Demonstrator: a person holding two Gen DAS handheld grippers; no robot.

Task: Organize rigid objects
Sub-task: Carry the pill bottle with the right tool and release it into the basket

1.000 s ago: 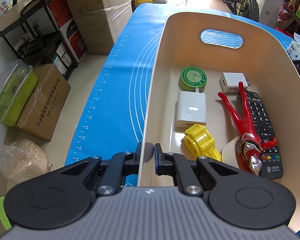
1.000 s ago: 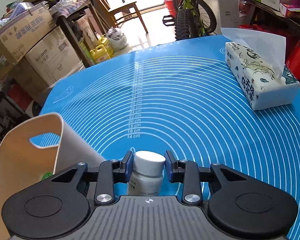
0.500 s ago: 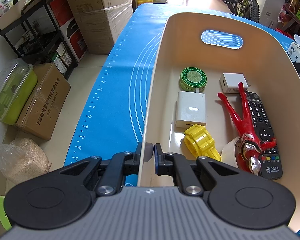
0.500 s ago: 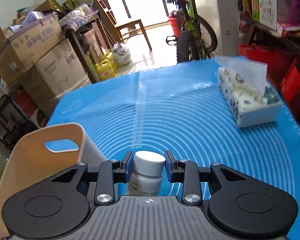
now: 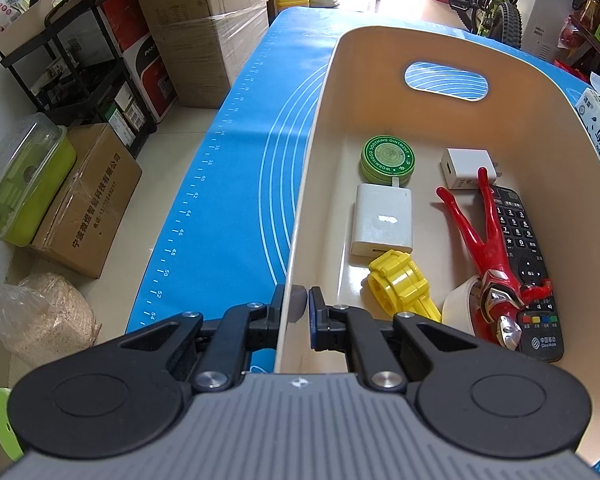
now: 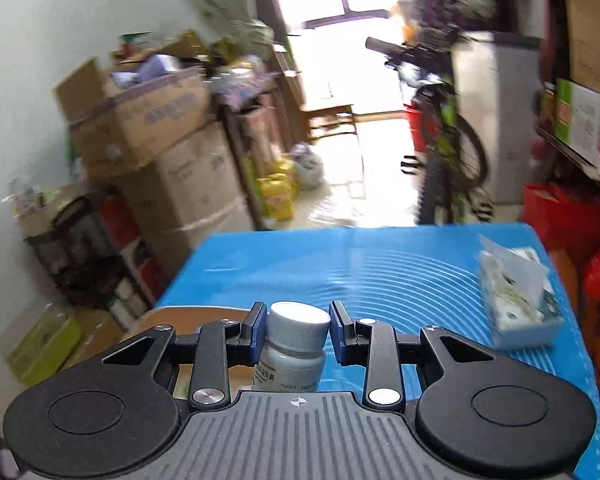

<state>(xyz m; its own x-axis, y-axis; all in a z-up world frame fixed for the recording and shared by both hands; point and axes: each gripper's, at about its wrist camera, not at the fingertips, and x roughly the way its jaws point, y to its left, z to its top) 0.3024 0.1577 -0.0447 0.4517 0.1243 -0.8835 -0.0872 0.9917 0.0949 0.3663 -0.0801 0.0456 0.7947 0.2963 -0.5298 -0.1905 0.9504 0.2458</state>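
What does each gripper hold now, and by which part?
The left gripper pinches the bin by its near wall. The right gripper holds a white bottle by its neck, just below the cap.

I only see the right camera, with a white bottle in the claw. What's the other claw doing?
Observer: The left gripper pinches the near wall of the cream bin.
Child: What's in the bin?
Observer: A red figure lies partly on a black remote.
Child: Anything yellow?
Observer: Yes, a yellow toy just below a white box.
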